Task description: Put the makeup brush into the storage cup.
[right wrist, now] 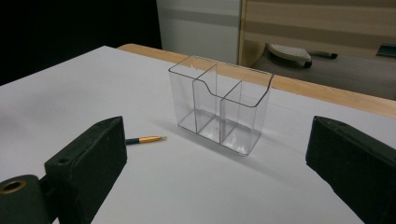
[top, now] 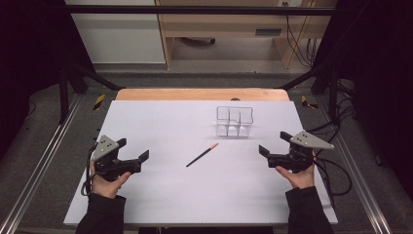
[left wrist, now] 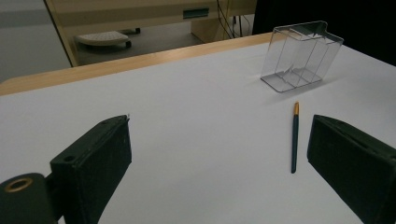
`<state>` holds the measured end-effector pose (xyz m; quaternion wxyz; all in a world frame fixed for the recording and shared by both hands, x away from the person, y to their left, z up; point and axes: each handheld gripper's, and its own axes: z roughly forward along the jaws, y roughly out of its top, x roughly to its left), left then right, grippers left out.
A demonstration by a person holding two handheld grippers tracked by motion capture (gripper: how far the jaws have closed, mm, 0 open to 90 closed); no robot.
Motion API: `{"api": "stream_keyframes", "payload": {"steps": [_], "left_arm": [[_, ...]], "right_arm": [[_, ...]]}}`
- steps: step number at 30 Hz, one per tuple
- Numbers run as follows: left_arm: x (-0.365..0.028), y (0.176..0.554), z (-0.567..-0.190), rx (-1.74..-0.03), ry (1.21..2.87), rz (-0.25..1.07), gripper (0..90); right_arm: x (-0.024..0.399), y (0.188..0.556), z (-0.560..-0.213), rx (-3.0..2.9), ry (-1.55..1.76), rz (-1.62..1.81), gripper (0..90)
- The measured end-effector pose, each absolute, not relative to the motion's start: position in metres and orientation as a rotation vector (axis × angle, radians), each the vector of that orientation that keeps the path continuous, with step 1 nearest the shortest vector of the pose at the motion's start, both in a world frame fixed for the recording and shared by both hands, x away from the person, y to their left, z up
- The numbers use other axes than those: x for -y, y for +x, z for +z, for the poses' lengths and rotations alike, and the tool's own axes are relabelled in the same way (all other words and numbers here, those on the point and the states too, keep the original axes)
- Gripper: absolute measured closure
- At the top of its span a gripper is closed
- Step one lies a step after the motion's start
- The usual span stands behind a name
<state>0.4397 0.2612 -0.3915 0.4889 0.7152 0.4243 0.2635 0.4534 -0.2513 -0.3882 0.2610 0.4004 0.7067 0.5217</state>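
A thin dark pencil-like stick with a golden tip [top: 201,155] lies on the white table [top: 160,122], near the middle. Behind it and to the right stands a clear plastic holder with several compartments [top: 234,121], upright and empty. My left gripper [top: 133,149] hovers at the table's left, open, with nothing between its jaws. My right gripper [top: 275,143] is at the right, also open and empty. In the left gripper view the stick [left wrist: 294,137] lies ahead with the holder [left wrist: 301,56] beyond it. In the right gripper view the holder [right wrist: 219,103] stands straight ahead and the stick's tip [right wrist: 145,139] pokes out beside the left jaw.
The white board covers a wooden tabletop whose far edge [top: 202,94] shows. Black frame bars [top: 73,73] and cables [top: 336,126] flank the table. A wooden desk [top: 219,29] stands on the floor behind.
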Motion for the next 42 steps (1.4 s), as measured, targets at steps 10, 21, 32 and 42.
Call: {"api": "stream_keyframes", "payload": {"steps": [10, 21, 32, 42], "left_arm": [[-0.255, 0.441, -0.394, -1.029, 1.751, 0.635, 6.7], [-0.238, 0.445, -0.396, -1.005, 1.795, 0.608, 7.0], [-0.222, 0.452, -0.391, -0.975, 1.853, 0.594, 7.2], [-0.206, 0.464, -0.383, -0.950, 1.879, 0.585, 7.1]], "right_arm": [[0.255, 0.451, -0.388, -1.908, 1.104, 1.411, 5.8], [0.255, 0.448, -0.387, -1.902, 1.116, 1.397, 6.0], [0.252, 0.448, -0.389, -1.914, 1.114, 1.385, 6.1], [0.250, 0.448, -0.389, -1.922, 1.109, 1.382, 6.3]]}}
